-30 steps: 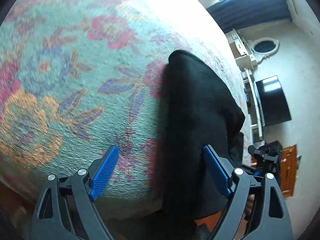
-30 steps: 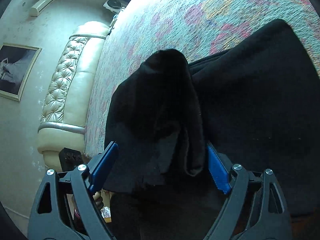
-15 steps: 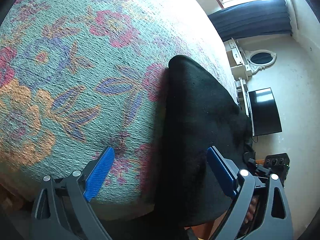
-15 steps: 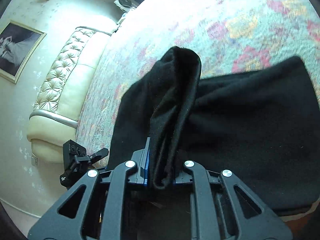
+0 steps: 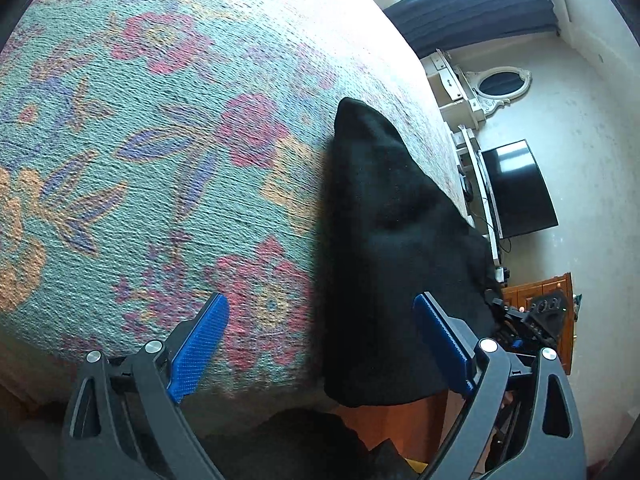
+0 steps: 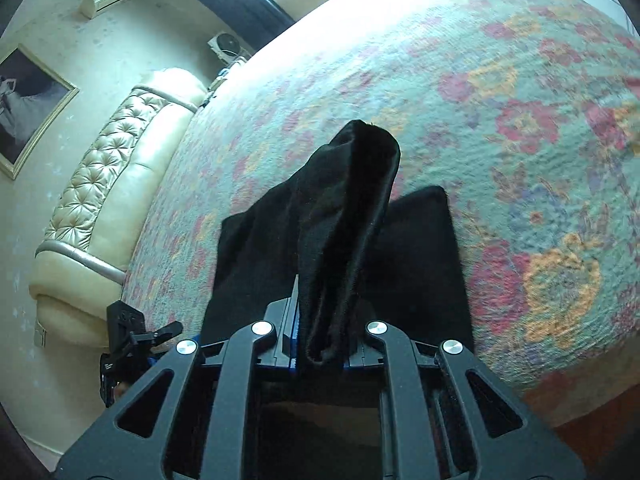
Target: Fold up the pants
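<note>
Black pants (image 5: 380, 240) lie on a floral bedspread (image 5: 140, 140), their near end hanging over the bed's edge. My left gripper (image 5: 320, 344) is open and low over that edge. The pants' left border runs between its blue pads (image 5: 200, 344), and neither pad touches the cloth. My right gripper (image 6: 320, 344) is shut on a bunched fold of the pants (image 6: 348, 208), which stands up from the flat part (image 6: 420, 248) on the bedspread (image 6: 520, 120). Each gripper shows in the other's view: the right gripper (image 5: 532, 320) beside the pants' far border, the left gripper (image 6: 128, 336) at the lower left.
A cream tufted headboard (image 6: 108, 184) closes one end of the bed. A dark TV (image 5: 516, 188), an oval mirror (image 5: 502, 84) and a wooden cabinet (image 5: 536, 292) stand along the wall past the other end. Orange floor (image 5: 400, 424) shows below the bed's edge.
My right gripper has shut on the pants fold and lifted it away from the bed. My left gripper stayed open and drew back, so more bedspread shows around the pants.
</note>
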A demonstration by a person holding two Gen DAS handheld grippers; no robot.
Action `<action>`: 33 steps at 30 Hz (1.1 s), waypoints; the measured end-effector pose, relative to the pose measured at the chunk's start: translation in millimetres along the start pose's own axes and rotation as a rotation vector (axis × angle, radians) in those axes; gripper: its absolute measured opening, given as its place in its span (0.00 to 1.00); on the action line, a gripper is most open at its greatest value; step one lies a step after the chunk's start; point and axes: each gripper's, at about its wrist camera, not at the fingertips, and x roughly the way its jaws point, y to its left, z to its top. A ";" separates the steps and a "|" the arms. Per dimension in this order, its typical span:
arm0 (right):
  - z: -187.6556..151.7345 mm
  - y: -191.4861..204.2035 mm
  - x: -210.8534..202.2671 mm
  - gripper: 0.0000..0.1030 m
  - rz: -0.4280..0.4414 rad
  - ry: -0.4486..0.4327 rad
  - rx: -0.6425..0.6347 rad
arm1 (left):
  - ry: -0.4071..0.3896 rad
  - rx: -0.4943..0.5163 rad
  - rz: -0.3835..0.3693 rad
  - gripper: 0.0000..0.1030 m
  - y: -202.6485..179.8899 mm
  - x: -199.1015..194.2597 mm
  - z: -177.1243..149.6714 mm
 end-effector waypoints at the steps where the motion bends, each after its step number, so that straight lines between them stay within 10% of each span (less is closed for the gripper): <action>1: -4.3 -10.9 8.1 0.13 -0.013 0.016 0.021 | 0.006 0.006 -0.009 0.89 -2.0 3.1 -0.3; 16: -17.8 -80.5 1.4 0.19 0.098 0.056 0.190 | 0.046 -0.008 -0.104 0.89 -11.5 26.8 -11.5; 20: -23.4 -95.7 -19.3 0.71 0.042 -0.001 0.235 | 0.053 -0.006 -0.121 0.89 -13.3 32.3 -11.7; 33: -46.2 -94.1 22.2 0.86 0.347 0.110 0.340 | 0.052 -0.052 -0.217 0.89 2.8 36.6 -16.7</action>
